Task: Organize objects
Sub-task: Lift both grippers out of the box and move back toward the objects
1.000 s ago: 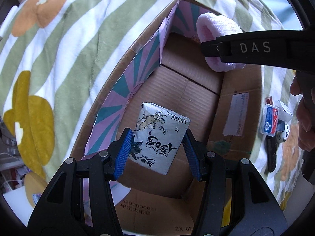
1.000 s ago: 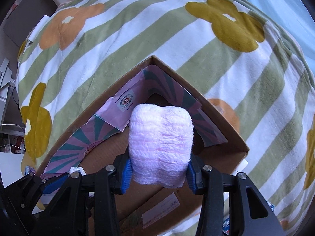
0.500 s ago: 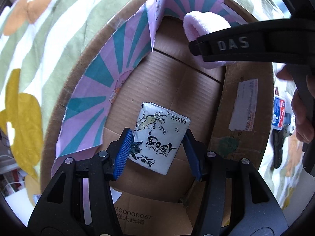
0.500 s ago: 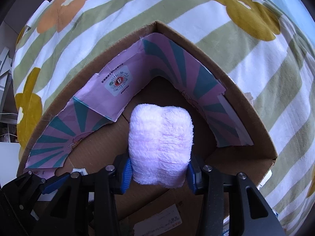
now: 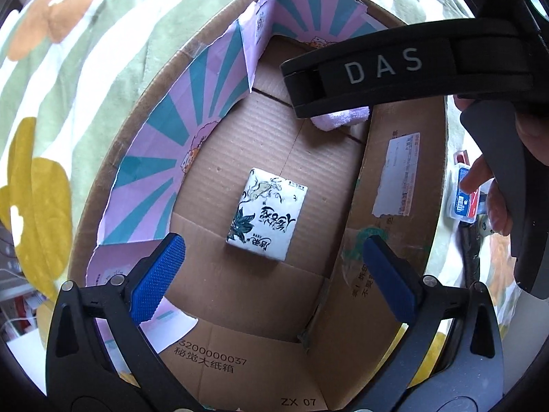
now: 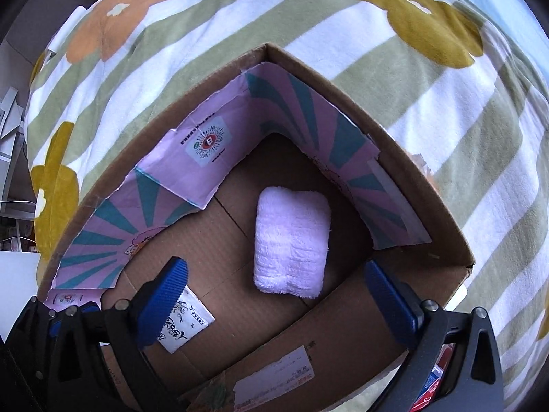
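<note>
Left wrist view: the left gripper, clamped on the tissue pack a second ago, is opening, the pack lying free on the cardboard box floor. The right gripper likewise opens, its pink towel dropped near the box's corner.

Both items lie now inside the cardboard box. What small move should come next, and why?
Probably lift both tools straight up out of the cardboard box. The tissue pack and the pink towel lie on its floor; the jaws of the left tool and the right tool are opening, touching nothing.
</note>
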A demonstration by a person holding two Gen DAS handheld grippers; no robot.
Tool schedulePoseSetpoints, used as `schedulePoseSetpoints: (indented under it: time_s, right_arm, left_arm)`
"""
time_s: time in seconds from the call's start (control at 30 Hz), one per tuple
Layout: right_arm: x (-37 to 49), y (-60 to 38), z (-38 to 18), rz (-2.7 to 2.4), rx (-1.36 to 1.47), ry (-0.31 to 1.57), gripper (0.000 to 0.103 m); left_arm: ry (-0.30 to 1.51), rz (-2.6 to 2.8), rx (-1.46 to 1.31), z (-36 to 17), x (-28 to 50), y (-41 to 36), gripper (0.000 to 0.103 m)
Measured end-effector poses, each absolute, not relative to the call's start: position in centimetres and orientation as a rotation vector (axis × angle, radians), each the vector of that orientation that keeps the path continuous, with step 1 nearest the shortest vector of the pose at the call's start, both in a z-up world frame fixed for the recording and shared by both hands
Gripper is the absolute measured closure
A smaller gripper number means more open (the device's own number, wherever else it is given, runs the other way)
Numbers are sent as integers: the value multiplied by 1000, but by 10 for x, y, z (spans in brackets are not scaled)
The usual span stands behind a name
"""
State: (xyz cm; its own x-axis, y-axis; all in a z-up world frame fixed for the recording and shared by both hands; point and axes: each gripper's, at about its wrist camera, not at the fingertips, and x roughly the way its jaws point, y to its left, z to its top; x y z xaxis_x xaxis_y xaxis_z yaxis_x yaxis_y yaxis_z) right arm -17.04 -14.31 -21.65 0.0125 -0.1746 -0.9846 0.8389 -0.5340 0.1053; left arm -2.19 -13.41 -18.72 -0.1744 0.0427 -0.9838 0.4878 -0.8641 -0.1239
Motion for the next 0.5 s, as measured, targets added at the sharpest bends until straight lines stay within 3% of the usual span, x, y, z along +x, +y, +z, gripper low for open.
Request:
schedulePoseSetpoints:
  time_s: [0.5]
  right_arm:
    - [-158,-129,-145,-1712,1454,669,0]
  left_arm:
    - [568,-2196,1740,-118,-21,-118,0]
